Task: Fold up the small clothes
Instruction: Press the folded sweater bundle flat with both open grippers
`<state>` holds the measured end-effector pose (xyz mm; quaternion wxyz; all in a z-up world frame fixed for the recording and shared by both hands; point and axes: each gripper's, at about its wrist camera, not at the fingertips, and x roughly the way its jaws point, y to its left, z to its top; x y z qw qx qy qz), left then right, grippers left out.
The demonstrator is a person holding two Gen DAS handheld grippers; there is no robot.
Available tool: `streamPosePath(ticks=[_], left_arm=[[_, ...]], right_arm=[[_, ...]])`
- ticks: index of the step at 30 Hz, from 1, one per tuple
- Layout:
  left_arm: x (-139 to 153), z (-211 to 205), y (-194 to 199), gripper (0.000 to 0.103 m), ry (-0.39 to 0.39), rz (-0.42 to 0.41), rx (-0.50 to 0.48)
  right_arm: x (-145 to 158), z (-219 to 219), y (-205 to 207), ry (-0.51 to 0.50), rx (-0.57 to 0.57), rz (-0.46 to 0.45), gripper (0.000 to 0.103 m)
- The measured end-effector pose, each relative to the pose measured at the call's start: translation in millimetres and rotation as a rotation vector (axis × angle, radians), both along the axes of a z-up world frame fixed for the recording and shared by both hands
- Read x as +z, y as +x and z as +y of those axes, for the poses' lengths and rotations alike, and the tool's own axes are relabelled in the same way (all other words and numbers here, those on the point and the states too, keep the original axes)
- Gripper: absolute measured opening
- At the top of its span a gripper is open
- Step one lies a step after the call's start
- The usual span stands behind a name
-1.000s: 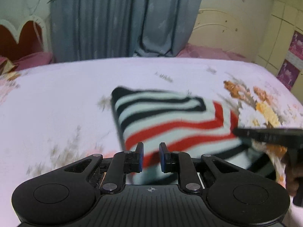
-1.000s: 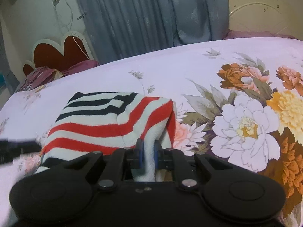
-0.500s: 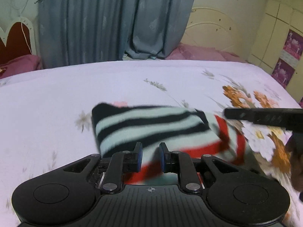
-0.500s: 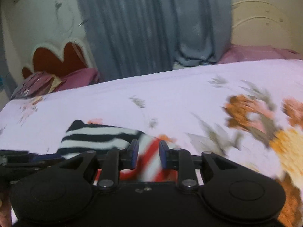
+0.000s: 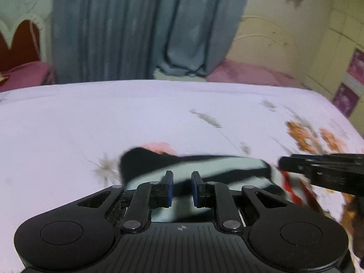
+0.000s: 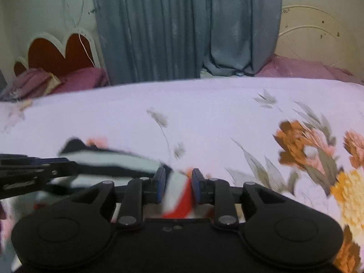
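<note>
**A:** So what have you got in front of you there?

**B:** Biggest thing is the bed [image 5: 91,118], pale lilac sheet with orange flowers printed toward your right side. Grey-blue curtains [image 6: 182,27] hang behind it, plus a scalloped red headboard [image 6: 56,52] off to the left.

**A:** And the clothing?

**B:** The striped top [image 5: 204,166] is lying on the sheet just ahead of both your grippers, bunched flat. Black and white stripes at your left end, red and white at your right end. It's motion-blurred, so don't ask me for fold details.

**A:** Are you holding it?

**B:** Your left gripper [image 5: 182,187] has its fingers spread apart with the black-and-white part showing in the gap, not pinched. Your right gripper [image 6: 178,185] is the same deal: fingers parted, red-and-white edge sitting loose between them. The two grippers are near each other, one at each end of the top.
</note>
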<state>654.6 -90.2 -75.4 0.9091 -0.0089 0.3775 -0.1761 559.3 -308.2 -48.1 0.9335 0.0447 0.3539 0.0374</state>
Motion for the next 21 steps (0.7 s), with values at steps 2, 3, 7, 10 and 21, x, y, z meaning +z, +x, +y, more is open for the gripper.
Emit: streamPosePath(ticks=[2,3,7,10,21], left_arm=[[-16,-3,17,0.017,0.029,0.096,-0.007],[-18,-1,21,0.017,0.006,0.103,0.000],[-7,5,17,0.017,-0.033,0.065,0.029],[-10,0,5,0.017,0.034,0.052,-0.008],[18,14,-63,0.018,-0.060,0.005,-0.026]], right_arm=[[-6,1,15,0.016,0.012,0.059,0.019],[-16,5,23,-0.021,0.012,0.118,0.020],[-24,5,21,-0.027,0.017,0.119,0.021],[-18,-2,11,0.012,0.004,0.068,0.026],[7,-21,-30,0.078,-0.001,0.010,0.026]])
